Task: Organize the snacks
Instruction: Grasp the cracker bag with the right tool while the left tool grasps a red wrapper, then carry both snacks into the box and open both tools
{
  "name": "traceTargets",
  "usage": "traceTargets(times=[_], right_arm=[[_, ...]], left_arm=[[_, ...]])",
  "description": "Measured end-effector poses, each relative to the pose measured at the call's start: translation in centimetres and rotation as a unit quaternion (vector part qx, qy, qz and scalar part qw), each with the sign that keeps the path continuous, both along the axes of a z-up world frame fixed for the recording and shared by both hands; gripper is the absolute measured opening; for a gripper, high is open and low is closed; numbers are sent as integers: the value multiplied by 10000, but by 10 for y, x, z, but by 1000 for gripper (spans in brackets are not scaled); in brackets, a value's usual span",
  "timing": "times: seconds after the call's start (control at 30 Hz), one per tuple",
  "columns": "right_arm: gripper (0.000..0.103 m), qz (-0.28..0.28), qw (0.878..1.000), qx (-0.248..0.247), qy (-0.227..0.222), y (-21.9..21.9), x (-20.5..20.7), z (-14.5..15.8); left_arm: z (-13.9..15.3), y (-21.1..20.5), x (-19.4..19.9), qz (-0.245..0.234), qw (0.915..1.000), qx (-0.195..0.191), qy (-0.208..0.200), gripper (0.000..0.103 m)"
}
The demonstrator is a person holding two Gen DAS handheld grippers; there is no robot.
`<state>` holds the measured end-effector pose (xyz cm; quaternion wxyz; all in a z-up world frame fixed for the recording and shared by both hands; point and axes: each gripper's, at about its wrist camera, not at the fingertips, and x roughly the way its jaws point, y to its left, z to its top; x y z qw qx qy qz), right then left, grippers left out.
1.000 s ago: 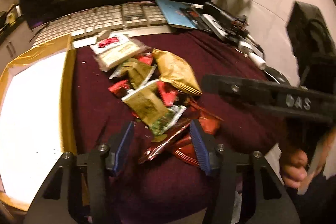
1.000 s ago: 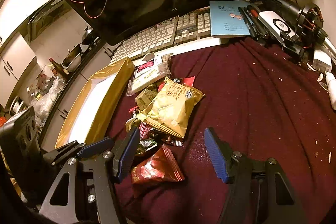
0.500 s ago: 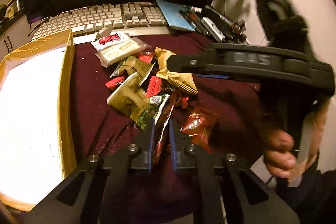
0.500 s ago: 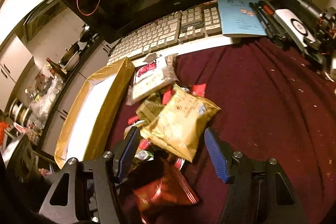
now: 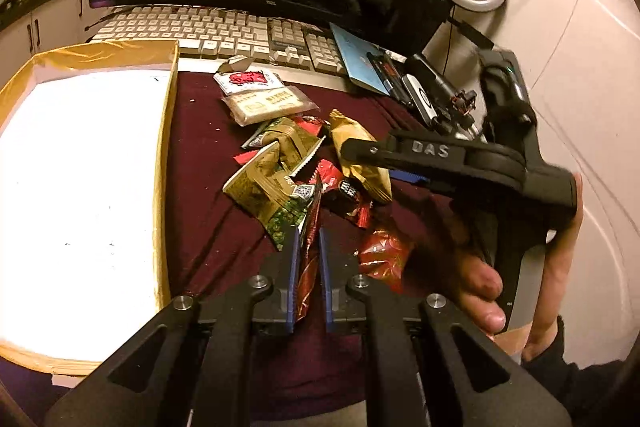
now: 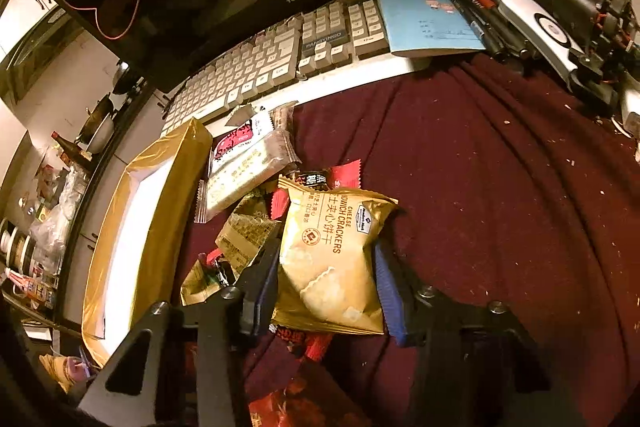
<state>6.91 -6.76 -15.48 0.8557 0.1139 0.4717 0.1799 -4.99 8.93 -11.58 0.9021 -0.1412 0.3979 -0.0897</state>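
Your left hand-held gripper (image 5: 307, 267) is pinching a dark red snack packet (image 5: 309, 255) between its blue pads (image 5: 295, 269). The packet stands on edge, its long axis running from 6 o'clock up to 12 o'clock in the left wrist view, top end touching the snack pile (image 5: 296, 163) on the maroon cloth (image 5: 208, 163).

Your right hand-held gripper (image 6: 326, 281) straddles the gold cracker bag (image 6: 332, 255), one blue pad at each side of it; you cannot tell whether the pads press it yet. The bag lies flat on the pile, long axis from 6 to 12 o'clock in the right wrist view, its printed top edge pointing toward the keyboard (image 6: 264, 67).

The gold-rimmed box (image 5: 170, 131) sits at 9 o'clock of the pile, white inside. A crumpled red packet (image 5: 382, 253) lies just beside your left pads at 3 o'clock.
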Motion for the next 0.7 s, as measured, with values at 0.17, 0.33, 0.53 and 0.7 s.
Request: traceTargets(times=[0.17,0.33,0.53,0.7], right_arm=[[45,-153,9992,225,-282,-13,-13,10],[45,-265,9967,412,-643,-22,-23,31],[45,38,9920,442,-1182,-6,-40,63],[45,514,9884,494,-1338,19,-52,78]], left_arm=[[2,9,-4,102,9998,-167,-75,7],[13,14,-14,207,9986,-389,-290,7],[33,29,-27,455,9954,-626,-568,7],[51,55,-44,868,9895,-813,-818,7]])
